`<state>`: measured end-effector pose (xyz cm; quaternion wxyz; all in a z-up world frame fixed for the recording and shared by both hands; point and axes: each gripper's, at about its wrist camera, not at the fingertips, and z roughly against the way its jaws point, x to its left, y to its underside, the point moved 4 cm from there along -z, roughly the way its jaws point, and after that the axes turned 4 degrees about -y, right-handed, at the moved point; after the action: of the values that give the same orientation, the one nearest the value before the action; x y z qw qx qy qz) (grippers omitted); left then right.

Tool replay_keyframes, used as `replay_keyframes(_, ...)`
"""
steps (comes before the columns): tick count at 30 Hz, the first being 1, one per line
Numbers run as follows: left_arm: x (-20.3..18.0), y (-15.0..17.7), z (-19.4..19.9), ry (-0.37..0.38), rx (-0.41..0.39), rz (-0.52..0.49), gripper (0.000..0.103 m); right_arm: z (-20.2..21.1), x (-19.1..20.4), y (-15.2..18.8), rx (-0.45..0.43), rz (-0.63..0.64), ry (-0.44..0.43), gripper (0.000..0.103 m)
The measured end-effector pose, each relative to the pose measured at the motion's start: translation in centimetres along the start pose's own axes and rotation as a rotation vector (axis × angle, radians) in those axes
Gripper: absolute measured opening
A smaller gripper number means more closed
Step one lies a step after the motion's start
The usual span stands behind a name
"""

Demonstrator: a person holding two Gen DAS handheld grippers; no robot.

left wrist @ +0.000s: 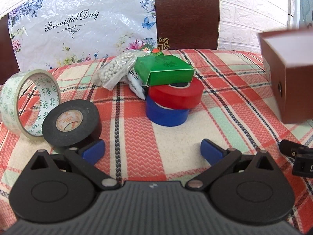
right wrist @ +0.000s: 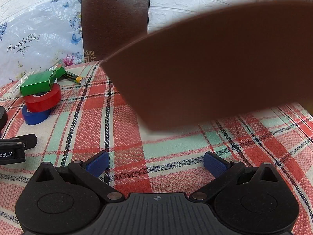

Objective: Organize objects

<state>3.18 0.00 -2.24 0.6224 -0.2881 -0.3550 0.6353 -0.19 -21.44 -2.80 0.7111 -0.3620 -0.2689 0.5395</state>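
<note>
On the plaid tablecloth (left wrist: 137, 129) a green box (left wrist: 166, 70) lies on a red tape roll (left wrist: 176, 96), which rests on a blue tape roll (left wrist: 166, 115). Left of this stack, a black tape roll (left wrist: 70, 123) leans by a clear patterned tape roll (left wrist: 29, 101). A bag of white beads (left wrist: 115, 68) lies behind. My left gripper (left wrist: 152, 151) is open and holds nothing, just in front of the black roll. A blurred, tilted brown box (right wrist: 215, 68) fills the space ahead of my open right gripper (right wrist: 156, 165), not between its fingers. A battery (right wrist: 77, 77) lies behind the stack (right wrist: 39, 98).
A floral plastic bag (left wrist: 78, 29) and a dark wooden chair back (left wrist: 185, 15) stand behind the table against a white wall. The right gripper's body (left wrist: 299, 156) shows at the right edge of the left wrist view.
</note>
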Motion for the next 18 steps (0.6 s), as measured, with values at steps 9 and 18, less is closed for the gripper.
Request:
replay_keyframes(9,-0.01,-0.08,-0.06,0.001,-0.001,0.001,0.103,-0.09,-0.04,0.1,-0.001,-0.003,-0.002,0.102)
replay_keyframes(18,0.08,-0.21,-0.08,0.0,-0.003,0.0,0.103,-0.2,-0.03,0.07,0.0,0.004,-0.02,0.102)
